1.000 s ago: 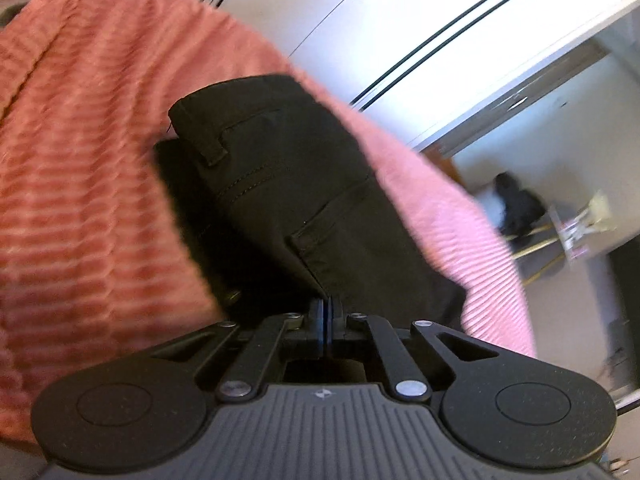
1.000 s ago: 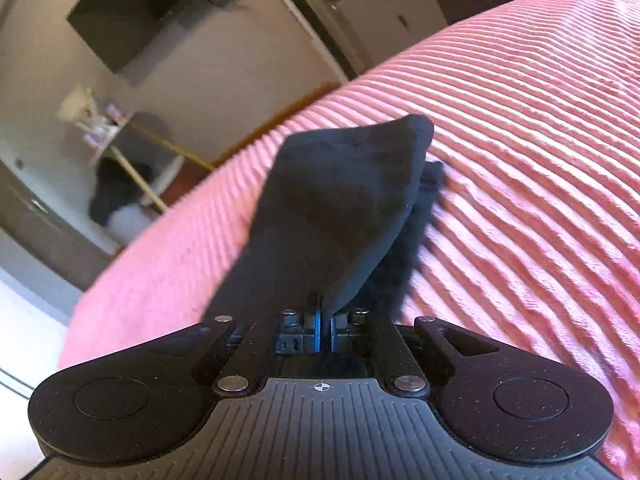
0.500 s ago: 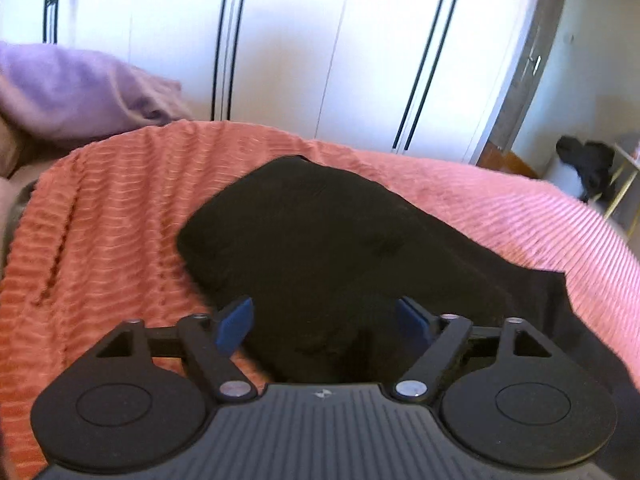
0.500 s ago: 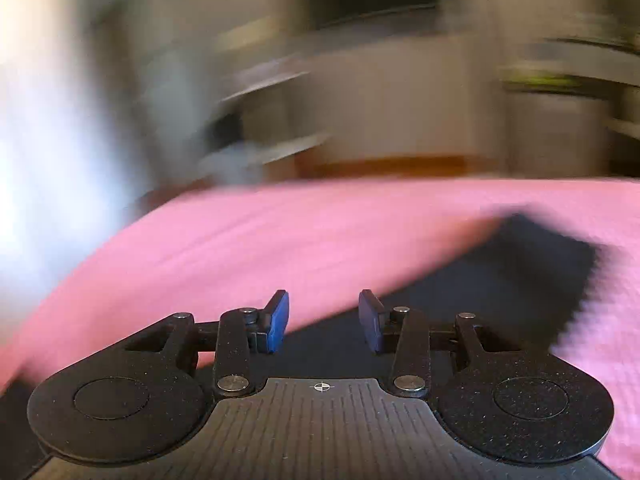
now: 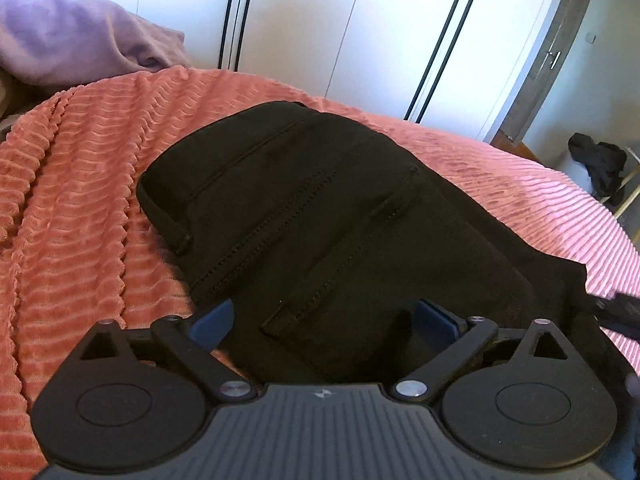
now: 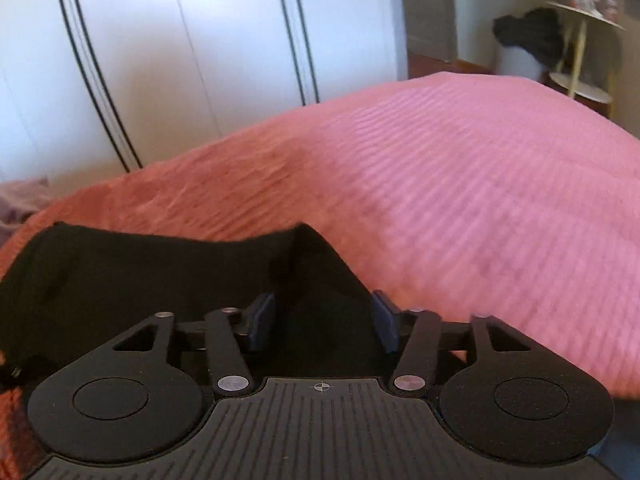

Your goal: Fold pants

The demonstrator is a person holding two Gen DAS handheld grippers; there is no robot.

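**Q:** Pants point(image 5: 328, 216), where are they, and does any label or writing show?

**A:** No readable writing; only stitched seams and a pocket edge show on the black cloth. Your pants lie folded on the ribbed pink bedspread point(image 5: 80, 208). In your left wrist view their long axis runs from the far left down toward the near right, with a flat layer poking out at the right edge.

**Q:** And your grippers?

**A:** Your left gripper point(image 5: 324, 320) is released, blue pads point(image 5: 212, 320) spread wide over the near end of the pants, gripping nothing. Your right gripper point(image 6: 324, 320) is also spread, its pads either side of a raised black corner point(image 6: 308, 236), not pinching it.

**Q:** The room?

**A:** From left: a purple blanket point(image 5: 72, 36), a white wardrobe point(image 5: 340, 28) with dark vertical lines, a door point(image 5: 556, 56), then a small round side table point(image 6: 580, 84) with dark clothing point(image 6: 528, 36) heaped beside it.
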